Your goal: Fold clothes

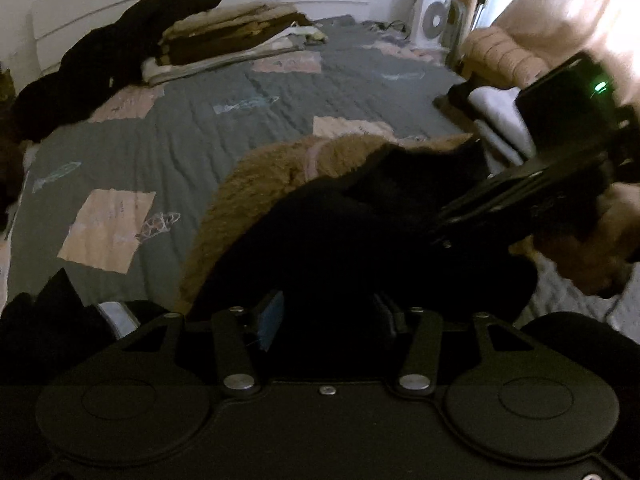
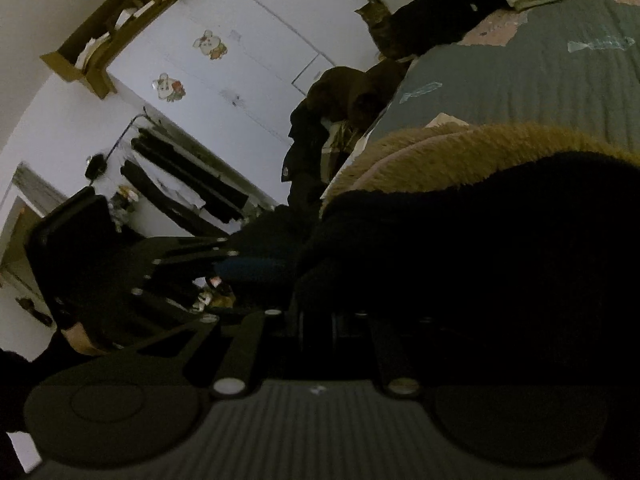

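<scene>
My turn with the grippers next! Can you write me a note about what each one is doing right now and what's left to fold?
Left gripper: jaws partly open around a fold of the black garment; too dark to tell if the pads press on it.
Right gripper: shut on the same garment's edge, held by a hand.
The black garment lies over the brown fleece at the near edge of the bed, fold unfinished.
Done: a folded stack at the far side of the bed.
Left: finish this fold; a dark pile beside the stack looks unfolded.
</scene>
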Demonstrator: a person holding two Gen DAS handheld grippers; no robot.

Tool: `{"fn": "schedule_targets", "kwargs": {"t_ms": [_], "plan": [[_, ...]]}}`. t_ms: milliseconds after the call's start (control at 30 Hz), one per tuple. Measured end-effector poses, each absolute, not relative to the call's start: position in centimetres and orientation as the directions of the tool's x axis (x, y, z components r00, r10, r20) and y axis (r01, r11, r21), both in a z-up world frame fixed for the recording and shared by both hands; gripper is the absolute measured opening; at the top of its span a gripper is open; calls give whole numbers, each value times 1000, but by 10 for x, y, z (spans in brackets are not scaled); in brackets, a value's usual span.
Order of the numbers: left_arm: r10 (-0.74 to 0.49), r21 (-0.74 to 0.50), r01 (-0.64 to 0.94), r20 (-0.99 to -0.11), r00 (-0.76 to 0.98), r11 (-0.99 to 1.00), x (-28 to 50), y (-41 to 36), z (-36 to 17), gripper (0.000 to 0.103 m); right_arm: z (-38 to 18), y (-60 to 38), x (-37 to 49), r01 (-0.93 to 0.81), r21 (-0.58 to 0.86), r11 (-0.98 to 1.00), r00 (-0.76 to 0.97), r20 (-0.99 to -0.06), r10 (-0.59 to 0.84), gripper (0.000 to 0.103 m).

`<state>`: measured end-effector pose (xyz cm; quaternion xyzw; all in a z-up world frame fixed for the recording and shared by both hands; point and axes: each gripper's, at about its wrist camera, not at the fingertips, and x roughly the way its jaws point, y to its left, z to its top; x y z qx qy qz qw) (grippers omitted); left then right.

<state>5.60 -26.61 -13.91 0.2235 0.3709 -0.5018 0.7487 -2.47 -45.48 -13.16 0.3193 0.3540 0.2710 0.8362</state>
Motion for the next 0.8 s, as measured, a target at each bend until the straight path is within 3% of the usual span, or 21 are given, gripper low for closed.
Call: {"fn": "schedule_targets", "kwargs": {"t_ms": [100,267,400,467,533,600,700,733,800], "plan": [[-566,55,921,-774,284,386,46,-274,-148,49,-129,-452,-26,-234,700,675,597,-444,668,12],[-566,136,921,-753,336,365,33,-276,-160,17,-129,-452,-25,-217,676,704,605,-472,641,12],[-568,85,911,-758,322,403,43,-266,-160,12,-132,-451,-26,-204,669,715,601,-491,631,11],[-604,-33,901,-753,262,432,55,-256,-155,12,-135,-451,-28,-204,666,717,600,-494,629,11],[-687,-273,851,-714,133,449,79,-238,-147,11,-137,-454,-28,-206,681,703,604,-477,639,11],[-769,-475,765,-639,40,435,101,-217,-142,11,-139,-457,-29,-207,695,689,607,-460,647,11],[-885,-730,592,-462,-59,342,128,-187,-142,11,-133,-465,-33,-249,746,618,626,-362,690,11],[-908,-778,546,-413,-73,310,134,-180,-143,11,-131,-468,-34,-265,760,593,633,-327,702,11],[-914,-795,520,-401,-65,311,139,-175,-147,11,-126,-473,-37,-288,785,548,645,-263,717,11]]}}
